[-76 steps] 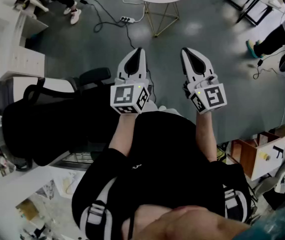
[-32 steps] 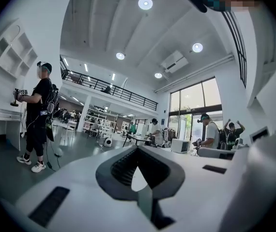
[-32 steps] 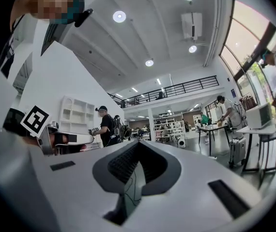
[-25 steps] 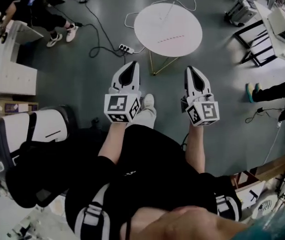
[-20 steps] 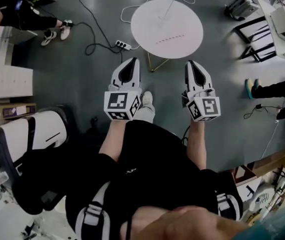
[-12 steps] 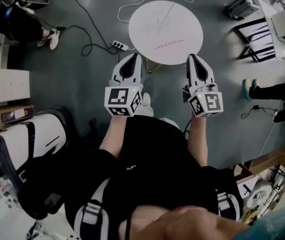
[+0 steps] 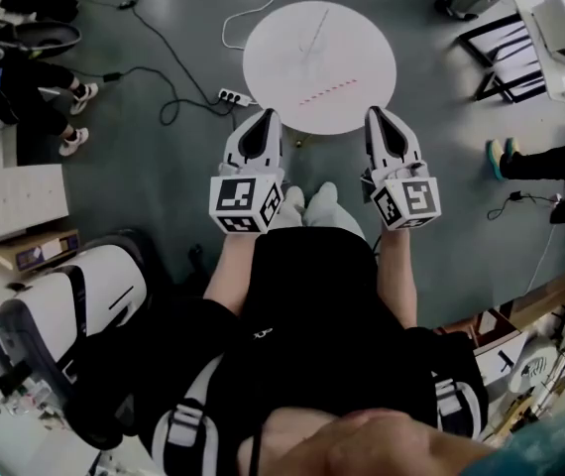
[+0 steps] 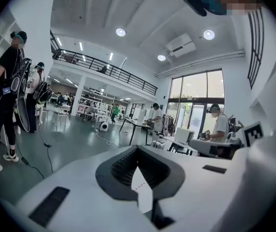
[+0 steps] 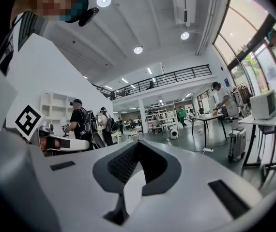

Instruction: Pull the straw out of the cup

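A round white table (image 7: 362,28) stands just beyond both grippers in the head view. On it a thin pale line (image 7: 314,36) slants up, perhaps the straw; the cup itself is too faint to make out. A short row of red marks (image 7: 322,92) crosses the tabletop. My left gripper (image 7: 268,114) and right gripper (image 7: 375,112) are held side by side with their tips at the table's near edge, both shut and empty. The left gripper view shows the left gripper (image 8: 138,148) with jaws meeting on nothing. In the right gripper view the right gripper (image 9: 137,143) looks the same.
A power strip (image 7: 231,97) and cables lie on the grey floor left of the table. People stand at the far left (image 7: 25,77) and right (image 7: 520,162). A black-and-white pack (image 7: 64,305) sits lower left. Black-framed desks (image 7: 506,53) stand at the upper right.
The view has advanced towards the round table, which now lies right at the gripper tips instead of well ahead. Both grippers kept their side-by-side pose and stayed shut.
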`<state>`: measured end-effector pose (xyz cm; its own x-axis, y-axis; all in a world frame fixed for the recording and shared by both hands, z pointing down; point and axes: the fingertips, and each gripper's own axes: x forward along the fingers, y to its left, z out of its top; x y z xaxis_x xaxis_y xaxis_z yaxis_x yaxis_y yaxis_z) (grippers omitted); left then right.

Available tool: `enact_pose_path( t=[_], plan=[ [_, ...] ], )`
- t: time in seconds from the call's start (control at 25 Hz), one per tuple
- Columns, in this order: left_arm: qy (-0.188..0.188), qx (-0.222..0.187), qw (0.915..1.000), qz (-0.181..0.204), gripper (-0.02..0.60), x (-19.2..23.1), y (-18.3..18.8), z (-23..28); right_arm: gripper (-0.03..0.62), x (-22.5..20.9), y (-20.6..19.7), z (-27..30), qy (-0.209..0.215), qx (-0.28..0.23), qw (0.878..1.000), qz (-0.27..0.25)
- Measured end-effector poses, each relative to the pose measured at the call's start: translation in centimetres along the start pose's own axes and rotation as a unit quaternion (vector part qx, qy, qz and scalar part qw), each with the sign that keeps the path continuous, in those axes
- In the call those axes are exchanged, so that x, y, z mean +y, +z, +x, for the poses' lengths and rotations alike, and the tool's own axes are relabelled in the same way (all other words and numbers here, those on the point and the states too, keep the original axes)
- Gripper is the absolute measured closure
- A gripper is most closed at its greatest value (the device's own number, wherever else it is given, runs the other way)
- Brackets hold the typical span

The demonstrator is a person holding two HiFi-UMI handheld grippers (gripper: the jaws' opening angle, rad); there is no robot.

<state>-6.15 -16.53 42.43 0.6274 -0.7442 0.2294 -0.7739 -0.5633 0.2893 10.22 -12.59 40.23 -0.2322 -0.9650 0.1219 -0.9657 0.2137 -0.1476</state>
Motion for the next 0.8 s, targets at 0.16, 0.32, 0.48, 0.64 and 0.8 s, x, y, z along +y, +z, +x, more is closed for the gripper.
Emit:
enact_pose_path(
  t=[0.16,0.32,0.48,0.64,0.8],
  plan=[
    [0.0,0.016,0.9999,-0.002,0.586,0.2,-0.4,2.5,0.577,-1.5,-0.8,1.5,0.001,0.01,1.0,0.01],
    [0.012,0.029,0.9995,-0.006,0.586,0.9,-0.6,5.2,0.577,-3.9,-1.7,4.3,0.0,0.022,0.999,0.025],
    [0.019,0.033,0.9992,-0.011,0.586,1.4,0.2,7.5,0.576,-6.3,-1.9,8.0,-0.009,0.038,0.999,0.03],
    [0.03,0.042,0.9986,-0.013,0.586,2.0,-0.1,9.7,0.576,-7.6,-2.5,11.2,0.009,0.059,0.998,0.033],
    [0.039,0.053,0.9976,-0.021,0.586,2.5,-1.0,11.8,0.554,-10.0,-4.9,14.1,0.015,0.103,0.993,0.054]
  ],
)
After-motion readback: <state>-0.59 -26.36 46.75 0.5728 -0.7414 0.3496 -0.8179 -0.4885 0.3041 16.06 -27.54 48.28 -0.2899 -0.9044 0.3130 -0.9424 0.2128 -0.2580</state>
